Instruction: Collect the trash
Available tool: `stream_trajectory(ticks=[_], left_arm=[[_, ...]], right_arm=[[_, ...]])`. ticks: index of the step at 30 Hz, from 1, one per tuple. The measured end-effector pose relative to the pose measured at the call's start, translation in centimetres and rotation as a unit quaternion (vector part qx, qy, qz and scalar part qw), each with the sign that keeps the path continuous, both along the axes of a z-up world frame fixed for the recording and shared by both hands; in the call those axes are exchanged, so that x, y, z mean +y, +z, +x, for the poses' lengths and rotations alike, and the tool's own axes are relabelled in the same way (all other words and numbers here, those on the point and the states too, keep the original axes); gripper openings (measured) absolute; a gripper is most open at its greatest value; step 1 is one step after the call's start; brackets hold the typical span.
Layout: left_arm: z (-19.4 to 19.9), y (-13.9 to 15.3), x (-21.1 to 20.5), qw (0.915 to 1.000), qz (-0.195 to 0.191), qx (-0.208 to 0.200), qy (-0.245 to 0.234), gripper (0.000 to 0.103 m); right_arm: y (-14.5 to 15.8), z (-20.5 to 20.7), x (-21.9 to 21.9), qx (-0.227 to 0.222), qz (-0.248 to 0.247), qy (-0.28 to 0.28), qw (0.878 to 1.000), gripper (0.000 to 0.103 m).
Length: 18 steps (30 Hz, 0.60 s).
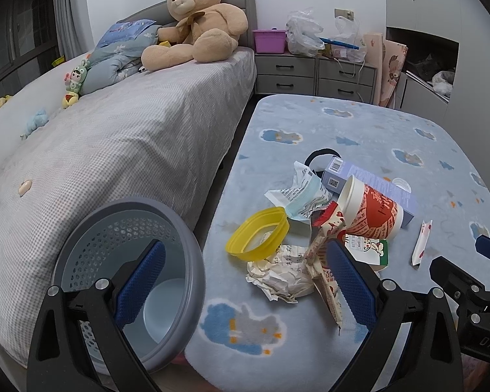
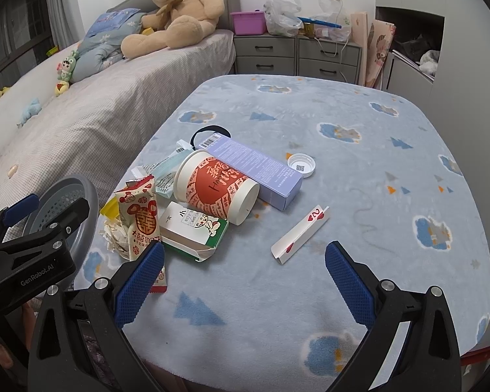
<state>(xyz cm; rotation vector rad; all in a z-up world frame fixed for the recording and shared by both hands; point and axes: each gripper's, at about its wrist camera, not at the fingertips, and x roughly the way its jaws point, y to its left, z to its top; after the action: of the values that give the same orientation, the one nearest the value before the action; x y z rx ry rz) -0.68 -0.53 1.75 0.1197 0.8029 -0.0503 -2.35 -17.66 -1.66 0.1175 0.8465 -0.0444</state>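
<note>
In the left wrist view, the left tool (image 1: 241,281) stood spread wide at lower centre, empty, a crumpled paper (image 1: 279,277) between its fingers and the grey basket (image 1: 179,235) at lower left.

In the right wrist view, the right tool (image 2: 245,274) gaped empty; the paper cup (image 2: 215,186) lay toppled mid-frame, seemingly touching the purple box (image 2: 258,166).

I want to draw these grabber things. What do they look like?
Each gripper, left and right, has two black arms shaped like a wide V, with silver bolts. The fingers wear blue pads with a bumpy grid. White letters on the left one's black body read GenRobot.AI. No sleeves or cables show.
</note>
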Motion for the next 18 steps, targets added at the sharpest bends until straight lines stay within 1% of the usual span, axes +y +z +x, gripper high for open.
stream_trajectory(ticks=[9,18], left_arm=[[-0.09,0.00,-0.05,1.0000,0.009,-0.004,-0.001,0.095],[-0.12,0.01,-0.12,0.9999,0.009,-0.004,-0.001,0.095]], right_arm=[[-0.12,-0.07,0.03,0.000,0.000,0.000,1.000,0.097],[-0.09,0.00,-0.14,-0.001,-0.001,-0.001,1.000,0.097]])
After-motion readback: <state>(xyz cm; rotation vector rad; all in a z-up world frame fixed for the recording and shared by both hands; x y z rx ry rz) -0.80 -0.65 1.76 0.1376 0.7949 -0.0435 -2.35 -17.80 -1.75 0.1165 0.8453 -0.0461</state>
